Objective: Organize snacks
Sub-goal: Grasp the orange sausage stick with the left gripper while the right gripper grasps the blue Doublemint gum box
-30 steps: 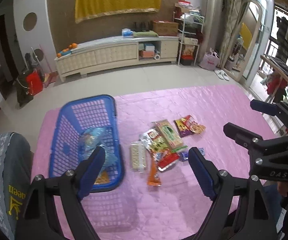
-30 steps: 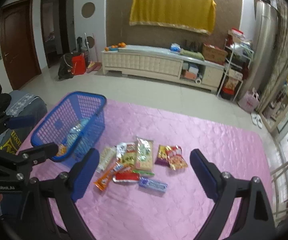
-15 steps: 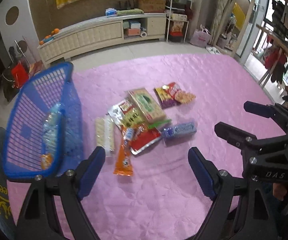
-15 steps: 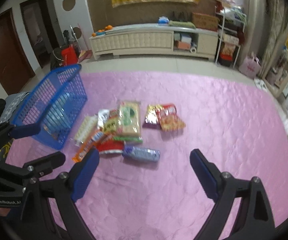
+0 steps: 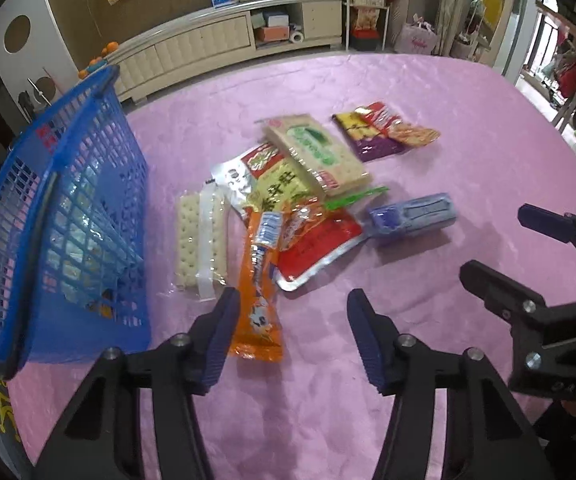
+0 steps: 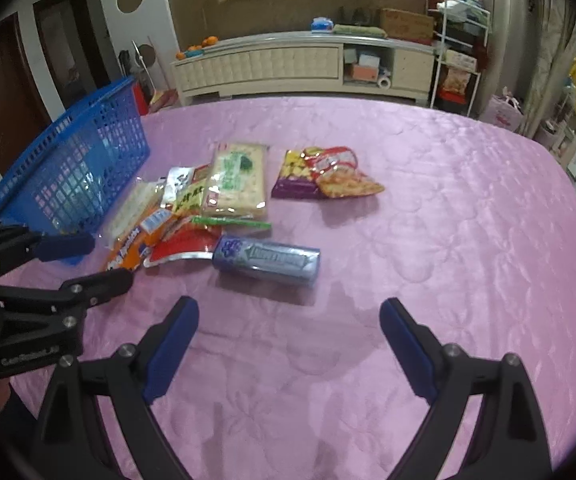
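left gripper (image 5: 292, 322): black frame, blue finger pads, silver screws
right gripper (image 6: 288, 332): black frame, blue pads, silver screws

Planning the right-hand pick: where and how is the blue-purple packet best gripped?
Probably grip the blue-purple packet across its narrow width at mid-length, coming from above. It lies flat and alone on the pink cloth, long axis sideways to the open right tongs.

One basket (image 5: 60, 216) stood there. Outside it lay eight snack packs: two cracker packs (image 5: 202, 240) (image 5: 315, 152), two chip bags (image 5: 367, 136) (image 5: 407, 130), four others (image 5: 411, 218). Two tongs (image 5: 291, 316) (image 6: 288, 328) showed.
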### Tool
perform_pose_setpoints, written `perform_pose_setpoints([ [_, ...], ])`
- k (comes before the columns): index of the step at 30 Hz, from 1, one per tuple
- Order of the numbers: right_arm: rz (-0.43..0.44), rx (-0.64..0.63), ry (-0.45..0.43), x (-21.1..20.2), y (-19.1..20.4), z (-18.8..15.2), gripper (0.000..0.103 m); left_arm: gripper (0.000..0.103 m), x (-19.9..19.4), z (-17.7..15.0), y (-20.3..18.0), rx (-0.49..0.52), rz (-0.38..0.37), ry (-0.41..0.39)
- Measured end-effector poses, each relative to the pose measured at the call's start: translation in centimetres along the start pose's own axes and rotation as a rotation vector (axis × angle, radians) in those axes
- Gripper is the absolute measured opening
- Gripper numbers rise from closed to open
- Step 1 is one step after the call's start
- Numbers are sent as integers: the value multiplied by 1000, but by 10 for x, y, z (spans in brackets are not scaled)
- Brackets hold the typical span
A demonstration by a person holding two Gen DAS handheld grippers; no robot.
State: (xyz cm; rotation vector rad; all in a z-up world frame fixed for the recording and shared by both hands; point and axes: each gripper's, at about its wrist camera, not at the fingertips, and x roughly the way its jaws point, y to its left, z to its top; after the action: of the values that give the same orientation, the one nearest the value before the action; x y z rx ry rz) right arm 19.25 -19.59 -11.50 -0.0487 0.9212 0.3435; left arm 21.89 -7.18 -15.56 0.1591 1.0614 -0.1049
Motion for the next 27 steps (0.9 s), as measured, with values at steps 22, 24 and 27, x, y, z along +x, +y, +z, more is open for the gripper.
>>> perform_pose_setpoints([
  [22, 11, 131, 83, 34, -18, -2, 94, 13, 14, -20, 30, -183, -47, 14],
  [24, 13, 138, 88, 37, -19, -4, 94, 13, 7, -23, 29, -180, -19, -17],
  [27, 24, 145, 89, 39, -15, -6, 94, 13, 3, -24, 27, -172, -21, -40],
])
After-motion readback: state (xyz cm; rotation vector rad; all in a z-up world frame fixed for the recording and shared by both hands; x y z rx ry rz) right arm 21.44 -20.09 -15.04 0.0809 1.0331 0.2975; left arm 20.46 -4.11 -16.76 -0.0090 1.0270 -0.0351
